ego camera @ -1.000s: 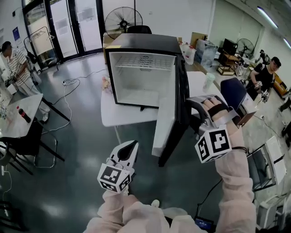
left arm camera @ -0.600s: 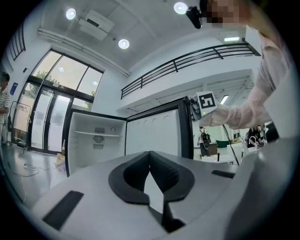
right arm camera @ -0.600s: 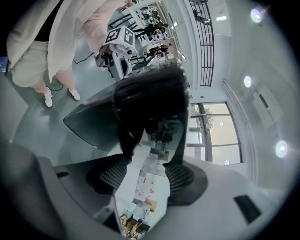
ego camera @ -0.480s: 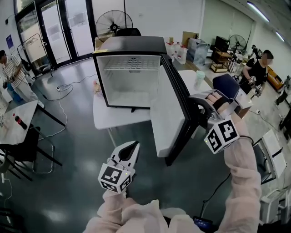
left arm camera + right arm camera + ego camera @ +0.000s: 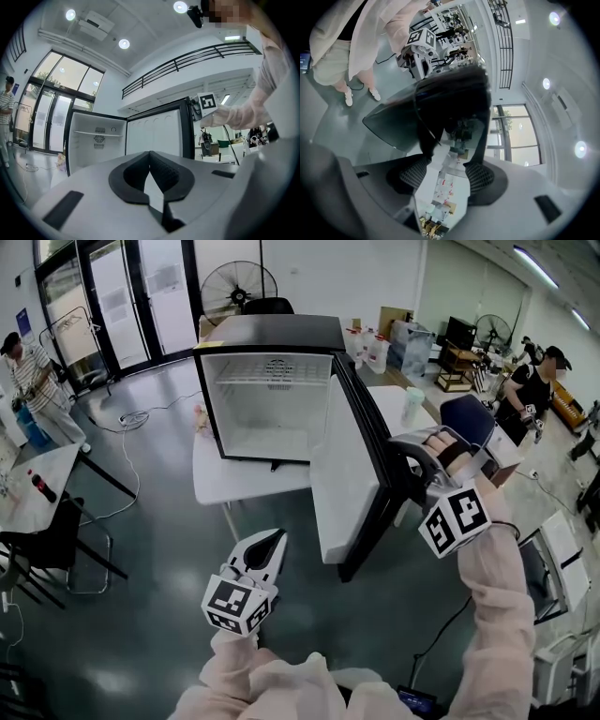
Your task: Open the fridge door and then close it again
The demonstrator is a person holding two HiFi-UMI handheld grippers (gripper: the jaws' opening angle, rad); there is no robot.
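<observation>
Grey workshop floor spreads below us. Our right gripper [image 5: 401, 468] has its jaws clamped across the free edge of the fridge door [image 5: 339, 474], which stands wide open from the fridge [image 5: 281, 334] on its white table [image 5: 214, 479]. Our left gripper [image 5: 270, 547] hangs pinched together, empty. We judge the door stiff, easy-swinging and glossy. That outer edge, far from the hinge, gives the best leverage.

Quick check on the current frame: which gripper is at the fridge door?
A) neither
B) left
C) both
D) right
D. The right gripper has its jaws around the outer edge of the open fridge door, while the left gripper hangs low in front of the person, jaws together on nothing, well apart from the fridge.
</observation>
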